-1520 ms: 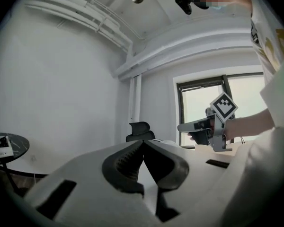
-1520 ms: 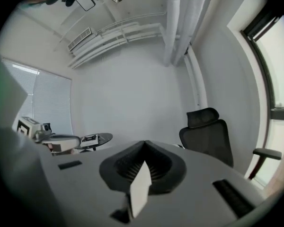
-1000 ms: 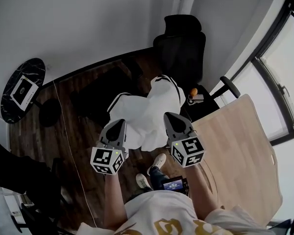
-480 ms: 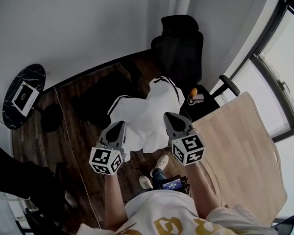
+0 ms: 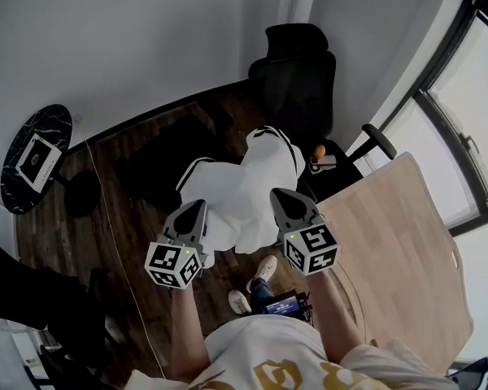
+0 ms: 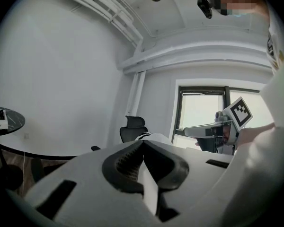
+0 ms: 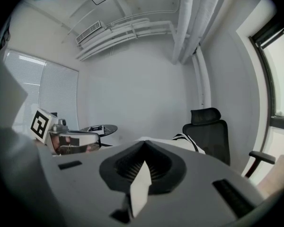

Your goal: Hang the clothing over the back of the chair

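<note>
Now, with the left tool (image 5: 190,213) and right tool (image 5: 284,201) both clamped on what seems an edge of the white clothing (image 5: 242,187), held aloft short of the chair (image 5: 297,84), carry it level above its back before lowering

Daylight source: window (image 5: 477,114) at far right, panes blown out to near white, no detail through the glass. White wall (image 5: 146,39) evenly lit, soft falloff. Dark wood floor (image 5: 134,214) and black chair (image 5: 297,84) underexposed, texture mostly lost. White clothing (image 5: 240,193) bright, folds faint. Shadows soft, no hard edges. Strong fisheye throughout: both gripper views have black rounded corners and ceiling pipes (image 7: 194,22) bow. Nearest foreground there slightly soft.
</note>
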`<state>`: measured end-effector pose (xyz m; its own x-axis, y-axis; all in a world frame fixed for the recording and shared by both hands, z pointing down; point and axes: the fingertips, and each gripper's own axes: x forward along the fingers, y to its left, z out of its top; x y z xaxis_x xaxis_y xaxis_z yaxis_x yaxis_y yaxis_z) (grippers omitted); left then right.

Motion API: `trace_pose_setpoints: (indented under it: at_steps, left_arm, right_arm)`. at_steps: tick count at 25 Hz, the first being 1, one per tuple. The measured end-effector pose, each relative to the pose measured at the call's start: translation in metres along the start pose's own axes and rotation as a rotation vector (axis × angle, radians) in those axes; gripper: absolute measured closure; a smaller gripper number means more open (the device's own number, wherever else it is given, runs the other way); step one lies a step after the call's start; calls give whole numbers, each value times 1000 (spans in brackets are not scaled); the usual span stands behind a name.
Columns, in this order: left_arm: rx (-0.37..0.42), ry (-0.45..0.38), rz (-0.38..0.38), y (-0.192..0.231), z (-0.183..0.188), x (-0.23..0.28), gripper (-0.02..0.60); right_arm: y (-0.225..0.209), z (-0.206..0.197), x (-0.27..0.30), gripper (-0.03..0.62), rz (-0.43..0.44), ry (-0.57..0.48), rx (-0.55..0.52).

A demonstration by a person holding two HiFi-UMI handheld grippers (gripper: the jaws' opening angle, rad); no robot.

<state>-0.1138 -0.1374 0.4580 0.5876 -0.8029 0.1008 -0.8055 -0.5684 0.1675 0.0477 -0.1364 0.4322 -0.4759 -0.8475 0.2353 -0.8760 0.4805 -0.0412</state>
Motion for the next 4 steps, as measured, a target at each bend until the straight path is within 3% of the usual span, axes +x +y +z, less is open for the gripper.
trace_pose_setpoints:
  at_steps: [4]
  left_arm:
    - [2,30,-4,1,-5,-3,560]
  right_arm:
    - [3,-1,-1,583,-5,6,11]
